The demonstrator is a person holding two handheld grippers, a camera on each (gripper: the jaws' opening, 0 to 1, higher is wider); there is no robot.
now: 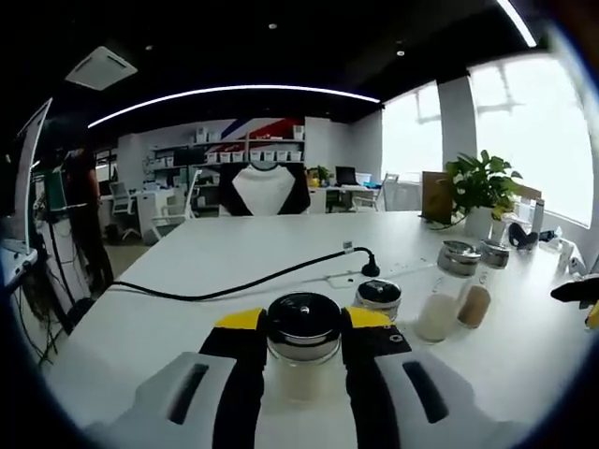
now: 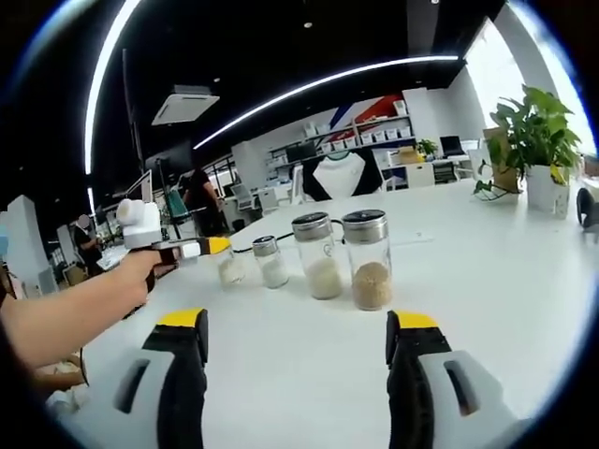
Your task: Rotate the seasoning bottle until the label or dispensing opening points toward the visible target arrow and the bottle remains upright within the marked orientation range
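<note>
In the left gripper view my left gripper (image 1: 302, 323) is shut on a glass seasoning bottle (image 1: 303, 329) with a dark round lid and pale contents. The bottle stands upright on the white table (image 1: 187, 309), with a yellow-tipped jaw pressed to each side. In the right gripper view the same bottle (image 2: 231, 270) stands at the left end of a row, with the left gripper (image 2: 217, 247) on it, held by a person's hand. My right gripper (image 2: 298, 327) is open nearer the table's front, with nothing between its jaws, short of the row.
Three more bottles stand in the row: a small one (image 2: 271, 262), one with white grains (image 2: 318, 254) and one with brown grains (image 2: 370, 260). A black cable (image 1: 243, 281) runs across the table behind the held bottle. A potted plant (image 2: 538, 140) stands at the far right.
</note>
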